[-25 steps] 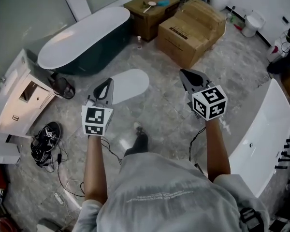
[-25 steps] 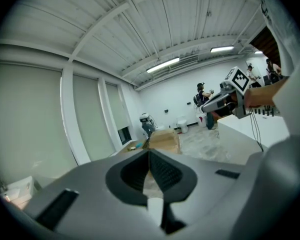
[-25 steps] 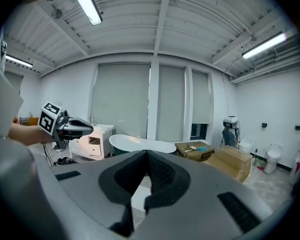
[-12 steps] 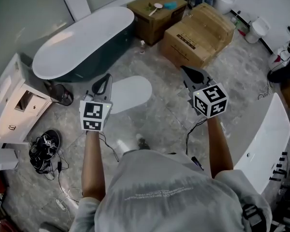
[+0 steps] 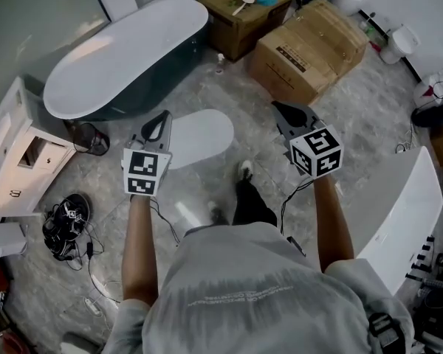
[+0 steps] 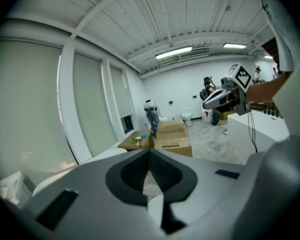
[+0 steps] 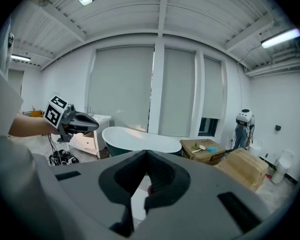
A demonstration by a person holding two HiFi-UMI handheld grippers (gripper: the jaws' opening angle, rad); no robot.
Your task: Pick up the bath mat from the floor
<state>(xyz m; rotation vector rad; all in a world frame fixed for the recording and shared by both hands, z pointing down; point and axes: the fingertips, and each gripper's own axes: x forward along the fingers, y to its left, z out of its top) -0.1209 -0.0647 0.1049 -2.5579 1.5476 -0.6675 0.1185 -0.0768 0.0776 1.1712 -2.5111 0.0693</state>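
bath mat (image 5: 204, 135) partly behind left gripper (image 5: 163, 117)

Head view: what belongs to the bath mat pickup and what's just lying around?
Job: bath mat on the floor; left gripper and right gripper, both shut, empty.
Lying about: bathtub, cardboard boxes, white cabinet, cable tangle.

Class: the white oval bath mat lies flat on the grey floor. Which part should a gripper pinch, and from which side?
Probably the white oval bath mat at its near edge, from the person's side. It lies flat, so only the rim offers purchase; the dark-sided bathtub stands beyond the far edge.
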